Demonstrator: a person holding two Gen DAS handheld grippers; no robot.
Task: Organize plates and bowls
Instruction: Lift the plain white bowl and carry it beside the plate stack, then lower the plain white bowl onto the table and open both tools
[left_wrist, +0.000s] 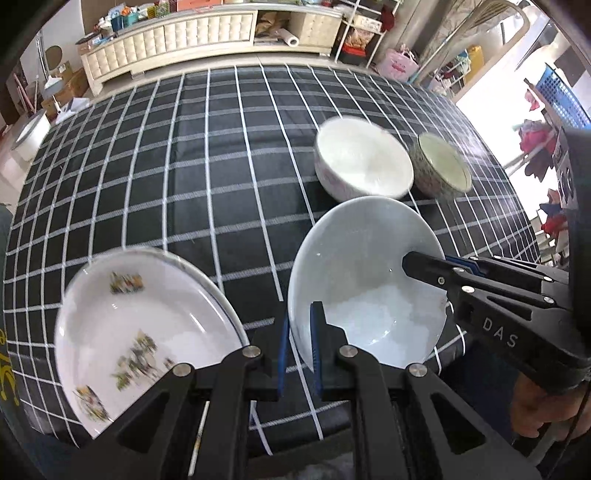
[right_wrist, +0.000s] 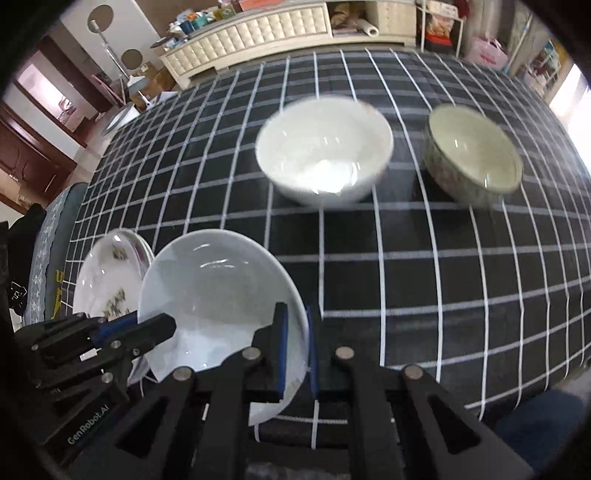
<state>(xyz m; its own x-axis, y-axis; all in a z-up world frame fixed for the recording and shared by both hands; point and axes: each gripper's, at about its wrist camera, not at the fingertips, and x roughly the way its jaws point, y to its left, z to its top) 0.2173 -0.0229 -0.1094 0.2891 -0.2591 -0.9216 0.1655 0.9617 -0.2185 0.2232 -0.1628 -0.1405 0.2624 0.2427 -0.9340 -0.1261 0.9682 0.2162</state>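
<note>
Left wrist view shows my left gripper (left_wrist: 299, 347) with its blue-padded fingers (left_wrist: 316, 339) clamped on the near rim of the pale blue plate (left_wrist: 354, 266), one pad inside the rim and one outside. My right gripper (left_wrist: 417, 264) comes in from the right and its fingers close over the opposite rim (the lower finger is hidden behind the plate there, but the right wrist view shows both pads pinching the edge). The plate sits tilted, hollow face turned toward me, far rim raised, over the checked table (left_wrist: 184, 166).

Just left of it lies the flower-patterned plate (left_wrist: 140, 332), close to the table's near edge and apart from the blue one by a narrow strip of cloth. Beyond the held plate stands the white bowl (left_wrist: 364, 164), upright, its rim nearly meeting the plate's far edge in this view. The grey-patterned bowl (left_wrist: 443, 168) stands just beside it on the right, and I cannot tell whether the two touch.

Open cloth runs wide to the left and back toward the far edge; the right side is tighter, with the bowls near that edge.
</note>
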